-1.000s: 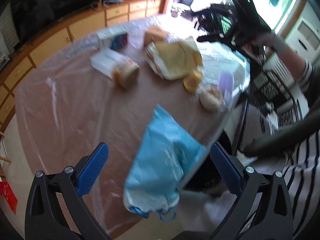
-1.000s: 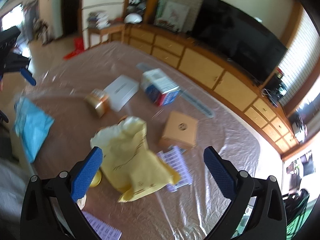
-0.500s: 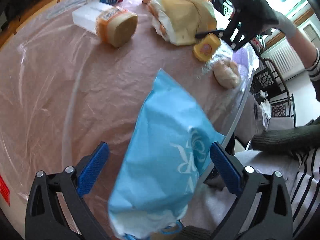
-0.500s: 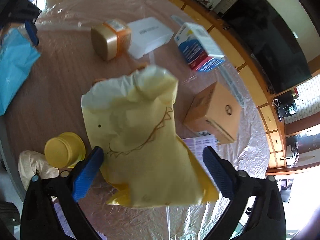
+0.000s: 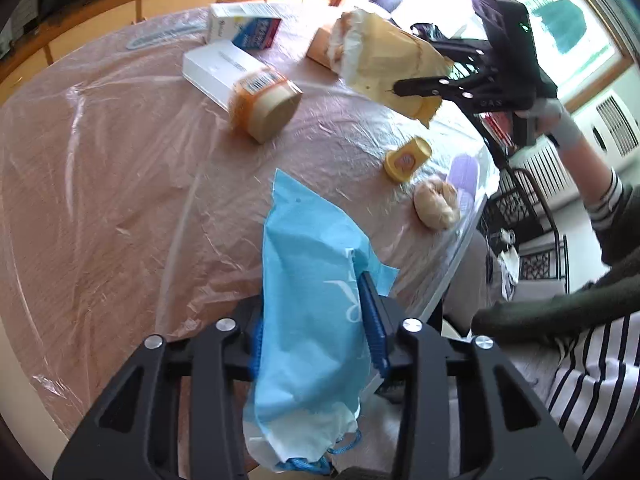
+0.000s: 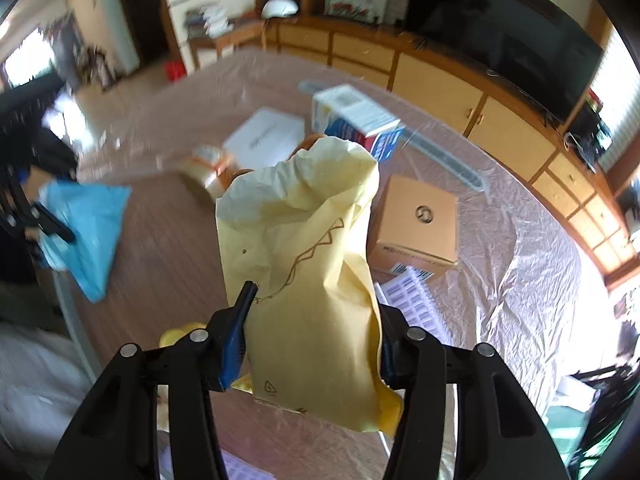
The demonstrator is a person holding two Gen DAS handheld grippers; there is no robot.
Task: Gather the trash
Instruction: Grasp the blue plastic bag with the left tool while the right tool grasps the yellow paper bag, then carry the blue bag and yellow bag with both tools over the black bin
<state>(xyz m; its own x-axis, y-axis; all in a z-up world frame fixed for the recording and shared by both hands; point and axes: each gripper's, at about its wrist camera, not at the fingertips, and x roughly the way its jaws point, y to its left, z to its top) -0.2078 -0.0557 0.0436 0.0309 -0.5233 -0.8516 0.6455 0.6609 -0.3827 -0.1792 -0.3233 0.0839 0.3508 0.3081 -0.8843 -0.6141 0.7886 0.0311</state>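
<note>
My left gripper [image 5: 316, 320] is shut on a light blue plastic bag [image 5: 312, 280] at the near edge of the plastic-covered table [image 5: 100, 184]. My right gripper [image 6: 312, 332] is shut on a yellow paper bag [image 6: 308, 248] and holds it lifted above the table; it also shows in the left wrist view [image 5: 384, 64]. A yellow cup [image 5: 408, 154] lies on its side beside a crumpled beige wad [image 5: 436, 204] near the table's right edge. The blue bag also shows in the right wrist view [image 6: 88, 224].
A jar with an orange label [image 5: 264, 104] lies on its side by a white box [image 5: 216, 68]. A blue-and-white carton [image 6: 356, 120], a brown cardboard box [image 6: 416, 224] and barcode sheets [image 6: 412, 304] lie further along. A person in a striped shirt [image 5: 592, 380] sits at the right.
Both grippers closed from open: the left onto the blue bag, the right onto the yellow bag. The yellow bag has risen off the table.
</note>
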